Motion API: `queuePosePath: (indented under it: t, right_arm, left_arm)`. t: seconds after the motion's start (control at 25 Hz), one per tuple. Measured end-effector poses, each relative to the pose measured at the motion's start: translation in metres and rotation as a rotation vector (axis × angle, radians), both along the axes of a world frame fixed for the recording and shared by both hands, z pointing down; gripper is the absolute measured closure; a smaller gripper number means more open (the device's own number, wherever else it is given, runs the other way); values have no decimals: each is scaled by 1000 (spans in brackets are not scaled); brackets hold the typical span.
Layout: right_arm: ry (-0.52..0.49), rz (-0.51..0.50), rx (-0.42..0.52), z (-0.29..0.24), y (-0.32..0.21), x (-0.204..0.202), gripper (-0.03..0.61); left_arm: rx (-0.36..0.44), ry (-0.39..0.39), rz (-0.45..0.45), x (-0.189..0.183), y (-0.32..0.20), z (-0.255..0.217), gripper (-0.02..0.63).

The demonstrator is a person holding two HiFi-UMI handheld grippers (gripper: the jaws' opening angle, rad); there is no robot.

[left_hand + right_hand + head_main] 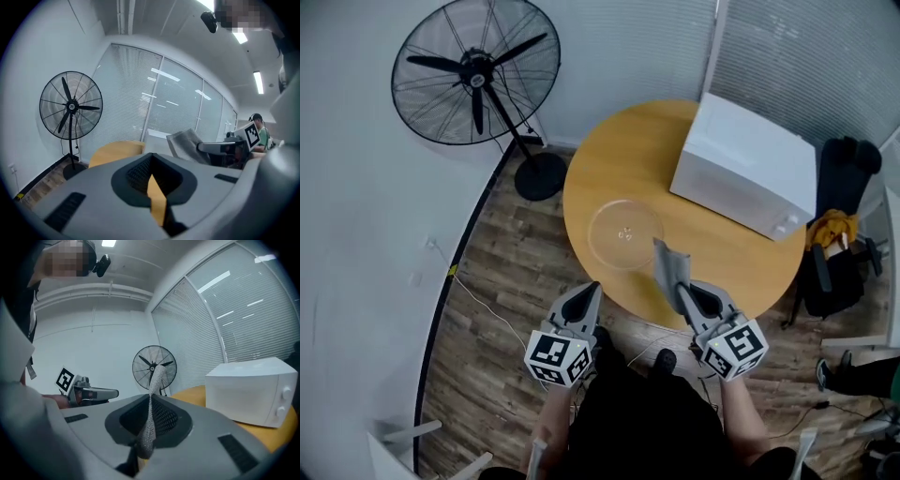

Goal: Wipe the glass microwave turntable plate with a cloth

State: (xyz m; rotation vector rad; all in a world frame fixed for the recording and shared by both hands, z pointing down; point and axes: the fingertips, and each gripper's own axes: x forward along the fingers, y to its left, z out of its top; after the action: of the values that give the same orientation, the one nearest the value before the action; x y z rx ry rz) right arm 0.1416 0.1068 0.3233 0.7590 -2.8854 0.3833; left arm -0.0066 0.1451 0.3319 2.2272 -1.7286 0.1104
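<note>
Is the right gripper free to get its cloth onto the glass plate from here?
Likely yes: the right gripper, jaws shut on the cloth, is near the plate with nothing between them.

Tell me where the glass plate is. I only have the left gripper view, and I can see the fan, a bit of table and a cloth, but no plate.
Observer: The head view shows it. The glass plate lies flat on the round table, near its front edge, to the left of the microwave.
Operator: Is that cloth actually gripped, or just draped over the other gripper?
Observer: Gripped. In the right gripper view the right gripper has its fingers shut on the cloth, which sticks up from between them.
</note>
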Motion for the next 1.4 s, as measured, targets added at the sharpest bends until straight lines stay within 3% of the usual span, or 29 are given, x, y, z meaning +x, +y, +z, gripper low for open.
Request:
queuePosePath:
  t: [0.32, 0.72, 1.16, 1.4]
  right_arm:
    - [26, 121, -33, 11, -10, -43, 561]
    - [35, 214, -98, 34, -16, -79, 563]
    - [124, 243, -153, 76, -68, -84, 561]
    - [202, 182, -163, 101, -100, -92, 561]
  left_arm:
    - [-22, 38, 115, -44, -29, 10, 621]
    - [-89, 79, 176, -76, -40, 39, 621]
    - [-160, 53, 194, -80, -81, 73, 621]
    - [-249, 13, 224, -79, -111, 99, 621]
